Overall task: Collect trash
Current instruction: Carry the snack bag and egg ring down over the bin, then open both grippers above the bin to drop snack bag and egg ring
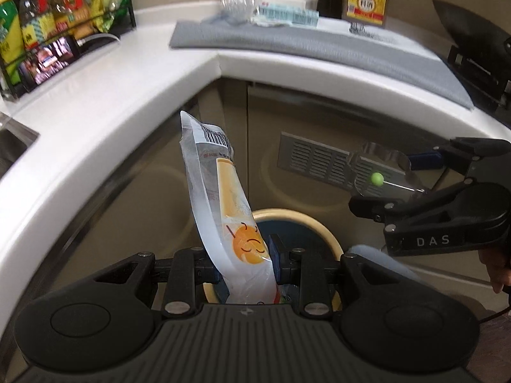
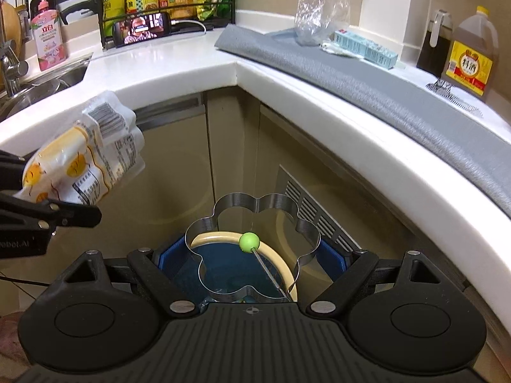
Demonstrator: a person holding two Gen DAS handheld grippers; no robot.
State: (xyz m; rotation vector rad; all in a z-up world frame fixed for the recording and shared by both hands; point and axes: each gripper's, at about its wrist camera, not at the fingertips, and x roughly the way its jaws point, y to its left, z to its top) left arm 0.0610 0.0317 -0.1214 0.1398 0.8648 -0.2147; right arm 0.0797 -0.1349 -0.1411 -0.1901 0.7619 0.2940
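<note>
My left tongs [image 1: 246, 265] pinched the snack wrapper [image 1: 223, 198] upright between their pads, above the bin [image 2: 287, 274] below the surface [image 2: 191, 60]. My right tongs [image 2: 252, 261] stood wide, clamping the flower-shaped metal ring [image 2: 252, 223] over that bin.

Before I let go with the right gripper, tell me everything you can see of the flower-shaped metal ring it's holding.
The metal ring is a thin band of shiny, steel-looking strip bent into a flower outline with rounded lobes, open top and bottom. A thin wire handle tipped with a green ball runs from its near edge. It sits roughly level between the blue pads of the right gripper, which press its sides, above the cream-rimmed bin on the floor. Nothing else touches it.
</note>
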